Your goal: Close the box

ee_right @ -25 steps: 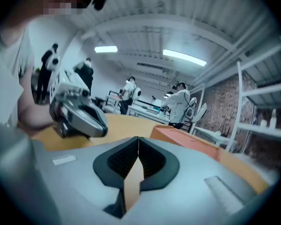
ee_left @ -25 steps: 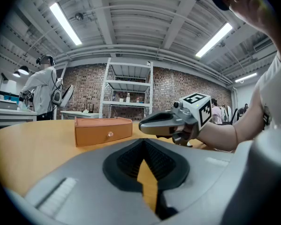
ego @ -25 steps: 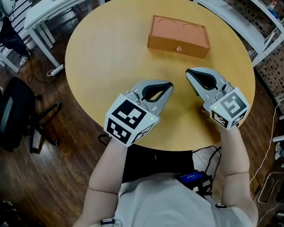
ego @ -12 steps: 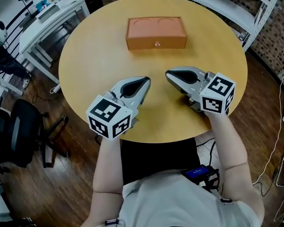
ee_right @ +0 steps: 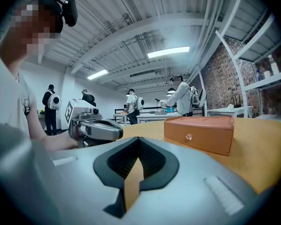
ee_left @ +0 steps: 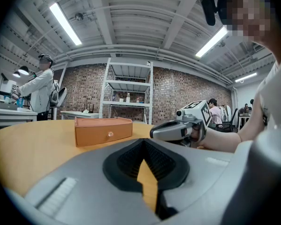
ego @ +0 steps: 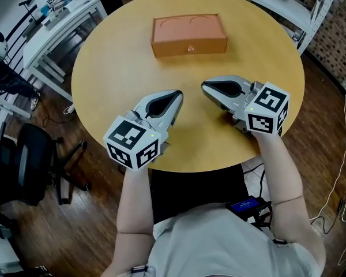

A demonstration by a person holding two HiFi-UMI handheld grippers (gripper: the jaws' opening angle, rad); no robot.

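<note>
An orange-brown box (ego: 189, 34) with a small round knob on its front lies closed on the far side of the round wooden table (ego: 121, 68). The box shows again in the left gripper view (ee_left: 103, 130) and in the right gripper view (ee_right: 200, 132). My left gripper (ego: 179, 96) rests low over the near part of the table, shut and empty. My right gripper (ego: 206, 88) sits beside it, also shut with nothing held. Both grippers are well short of the box, tips pointing toward each other.
A white desk (ego: 52, 22) stands beyond the table at the left and white shelving (ego: 288, 7) at the right. A black office chair (ego: 23, 166) is on the floor at the left. Several people stand in the background of the gripper views.
The head view has shifted, so the box appears higher in the frame. Both grippers stay low over the near table edge, tips still close together.
</note>
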